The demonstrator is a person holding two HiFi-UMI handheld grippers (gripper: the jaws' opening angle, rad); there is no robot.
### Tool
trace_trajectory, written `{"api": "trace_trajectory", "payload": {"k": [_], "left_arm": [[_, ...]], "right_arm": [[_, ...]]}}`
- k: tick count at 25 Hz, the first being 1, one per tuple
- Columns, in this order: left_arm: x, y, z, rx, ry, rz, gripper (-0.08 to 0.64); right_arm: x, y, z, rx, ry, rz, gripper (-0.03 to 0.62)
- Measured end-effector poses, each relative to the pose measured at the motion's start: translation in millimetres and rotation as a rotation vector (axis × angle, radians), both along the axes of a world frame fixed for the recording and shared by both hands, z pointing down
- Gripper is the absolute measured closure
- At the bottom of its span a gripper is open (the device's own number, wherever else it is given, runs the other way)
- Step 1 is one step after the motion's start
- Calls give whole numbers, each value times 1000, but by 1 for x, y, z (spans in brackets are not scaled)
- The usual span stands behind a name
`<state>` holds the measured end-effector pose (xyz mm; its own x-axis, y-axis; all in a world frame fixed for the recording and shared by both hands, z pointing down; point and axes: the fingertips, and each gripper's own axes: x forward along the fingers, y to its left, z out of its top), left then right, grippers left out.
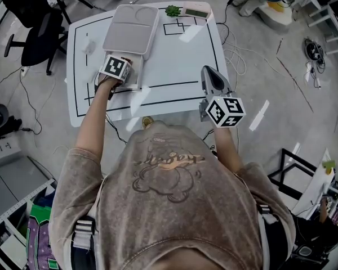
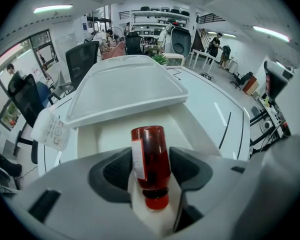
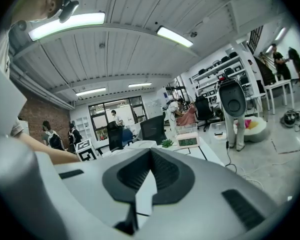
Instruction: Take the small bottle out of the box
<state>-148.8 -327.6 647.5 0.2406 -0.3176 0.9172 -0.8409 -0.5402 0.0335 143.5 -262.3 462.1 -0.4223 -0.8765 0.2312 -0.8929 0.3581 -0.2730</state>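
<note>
Evidently the grasping step is in hand: the left tool (image 2: 150, 170) reaches into the open white box (image 2: 104, 134), which sits towards the near left corner of the surface (image 1: 183, 66), with its lid (image 2: 125, 91) folded back towards the far edge. The small red bottle (image 2: 151, 151) lies inside the box on its side, its cap pointing back at the tool, and the two dark pads (image 2: 188, 170) sit against its flanks, so the left tool looks clenched on the bottle, which has not yet left the box. The right tool (image 3: 150, 169) is clenched on nothing and is held up off the near right corner, well apart from the box. Next comes a lift up and clear of the box walls, keeping the grip firm, since the smooth round body could slip or roll between the pads.
</note>
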Motion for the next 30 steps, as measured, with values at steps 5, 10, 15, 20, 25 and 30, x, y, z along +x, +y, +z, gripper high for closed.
{"api": "trace_trajectory", "payload": {"k": [5,10,15,20,25,30], "left_arm": [[-5,2,-13,47,19,0,327],[-2,3,-36,117,43,13,329],[5,-7,-79,218,70,31,330],[23,-12,-135,353,138,73,329],[47,-5,-189,479,219,128,330],[65,7,-229,598,344,124,330]], "right_arm": [[-7,2,0,2,-1,-15,598],[-15,4,0,7,-5,-40,598],[-25,5,-1,8,-5,-63,598],[-29,7,-3,12,-3,-78,598],[-29,7,-3,12,-1,-83,598],[-30,4,-4,14,-2,-90,598]]}}
